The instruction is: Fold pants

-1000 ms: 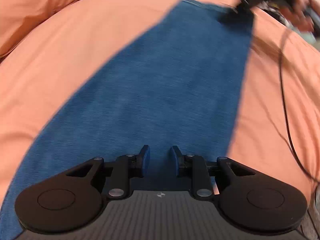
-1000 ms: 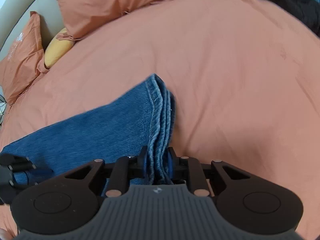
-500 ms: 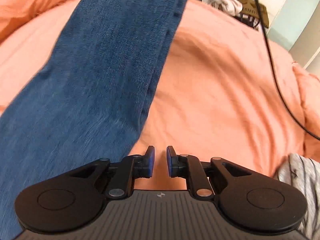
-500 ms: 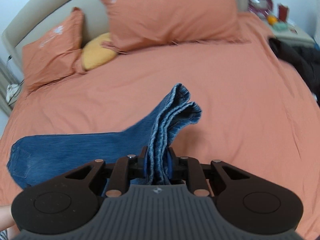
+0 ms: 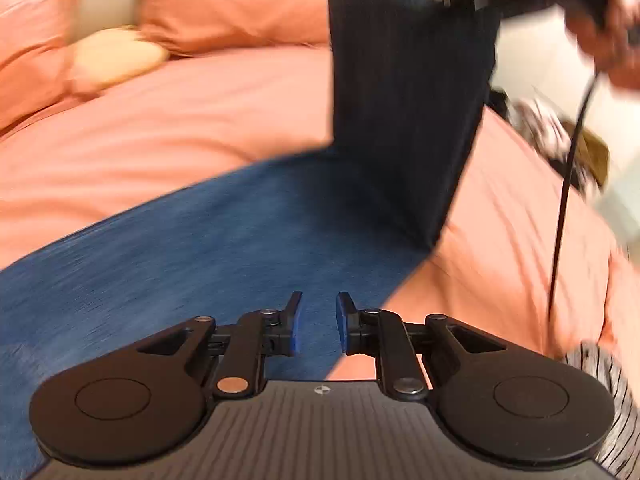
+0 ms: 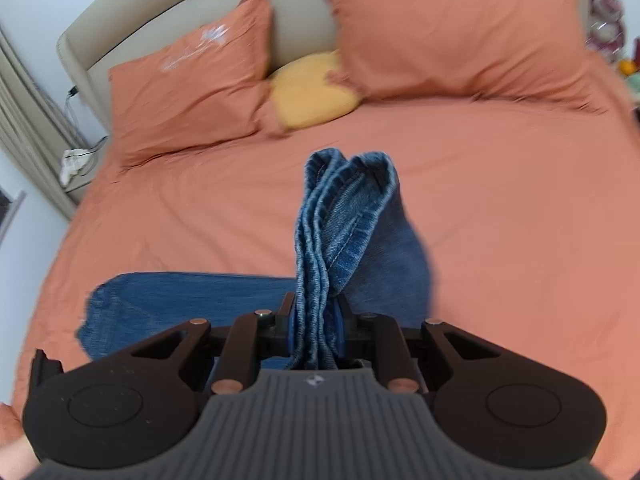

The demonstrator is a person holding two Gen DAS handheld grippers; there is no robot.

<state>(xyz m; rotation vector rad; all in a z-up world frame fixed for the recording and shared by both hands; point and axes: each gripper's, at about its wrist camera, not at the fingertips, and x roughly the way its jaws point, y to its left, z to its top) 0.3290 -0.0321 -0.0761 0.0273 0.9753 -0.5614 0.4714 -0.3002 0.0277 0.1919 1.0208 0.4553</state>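
Blue jeans [image 6: 188,300] lie flat on the orange bed with the waist end at the left. My right gripper [image 6: 316,316] is shut on the stacked leg hems [image 6: 344,208] and holds them up off the bed. In the left wrist view the lifted leg part [image 5: 408,92] hangs dark from the right gripper at the top right, and the flat part [image 5: 192,256] runs under my left gripper [image 5: 318,322]. The left gripper is open and empty, just above the denim near its right edge.
Two orange pillows [image 6: 192,80] and a yellow cushion [image 6: 316,88] lie against the beige headboard [image 6: 160,4]. A black cable [image 5: 568,168] hangs at the right. Grey striped cloth [image 5: 608,384] lies at the bed's lower right. Clutter [image 5: 560,140] sits beyond the bed's edge.
My right gripper has lifted the hems higher, so the legs rise from the bed. My left gripper has swung back over the flat denim and stays open.
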